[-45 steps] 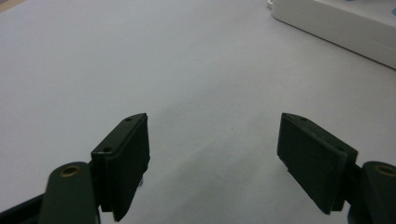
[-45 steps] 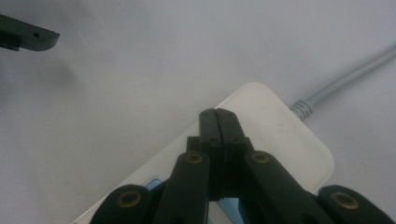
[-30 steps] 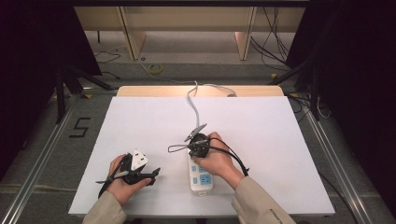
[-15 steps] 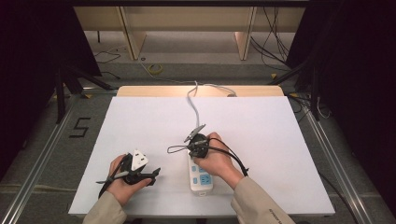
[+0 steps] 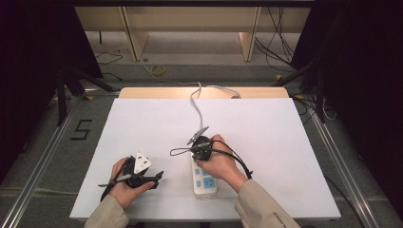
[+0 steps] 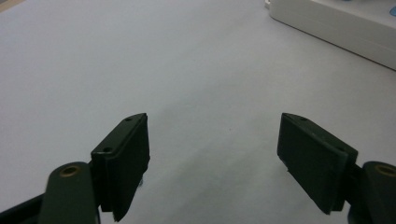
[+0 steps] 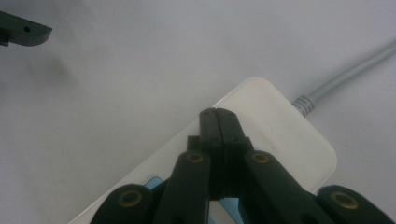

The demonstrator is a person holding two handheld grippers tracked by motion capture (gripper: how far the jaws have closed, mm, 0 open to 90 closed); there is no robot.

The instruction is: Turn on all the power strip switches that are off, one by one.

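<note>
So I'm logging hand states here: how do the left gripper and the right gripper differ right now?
The left gripper has its jaws spread wide with nothing between them; the right gripper has its jaws pressed together, also on nothing. The left gripper is above bare white table, beside the power strip; the right gripper is over the strip's cable end. Both have black jaws and are hand-held.

White table (image 5: 285, 142); white power strip (image 5: 204, 180) near front edge.
</note>
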